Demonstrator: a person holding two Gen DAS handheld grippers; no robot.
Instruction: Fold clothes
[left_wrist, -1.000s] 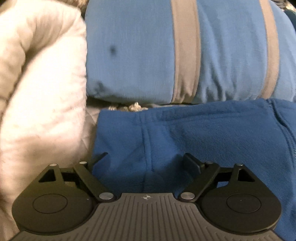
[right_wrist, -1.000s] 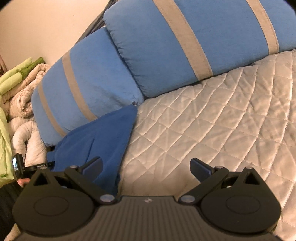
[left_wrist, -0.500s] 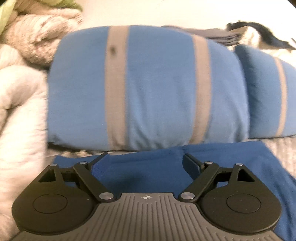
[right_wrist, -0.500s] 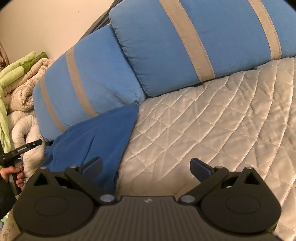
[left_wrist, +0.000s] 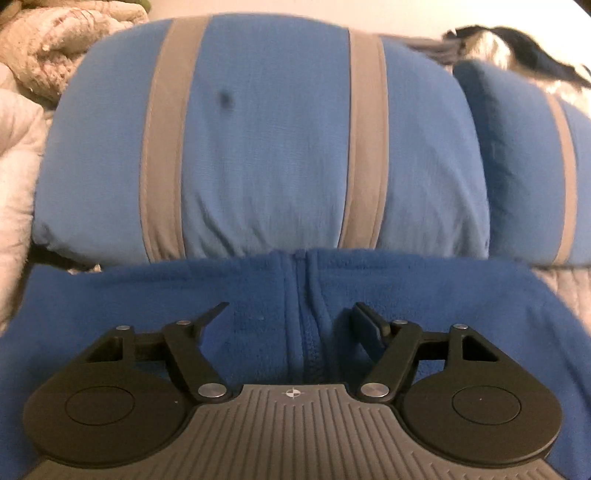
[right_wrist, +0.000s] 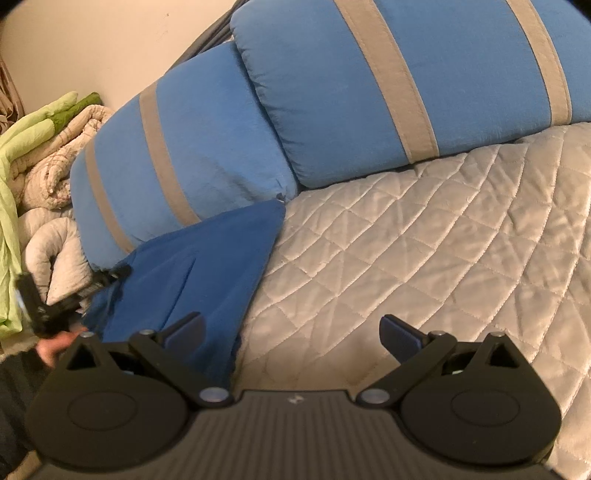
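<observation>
A blue fleece garment (left_wrist: 424, 295) lies flat on the bed against a striped pillow, and its zip seam (left_wrist: 301, 325) runs between my left fingers. My left gripper (left_wrist: 290, 314) hovers low over it with its jaws closing; the pads stand apart from the cloth at the seam. In the right wrist view the same fleece (right_wrist: 192, 273) lies at the left. My right gripper (right_wrist: 291, 325) is open over the quilt, its left finger (right_wrist: 184, 328) over the fleece's edge. The left gripper (right_wrist: 40, 310) and a hand (right_wrist: 55, 343) show at the far left there.
Two blue pillows with grey stripes (right_wrist: 192, 155) (right_wrist: 424, 85) lean at the head of the bed. A pale quilted cover (right_wrist: 424, 240) spreads to the right. Rolled beige blankets (left_wrist: 55, 44) and green cloth (right_wrist: 22, 140) pile up at the left. Dark clothing (left_wrist: 517, 40) lies behind the pillows.
My left gripper has drawn back and swung right along the fleece, bringing the whole striped pillow into view, and its jaws have narrowed. The right gripper has stayed put.
</observation>
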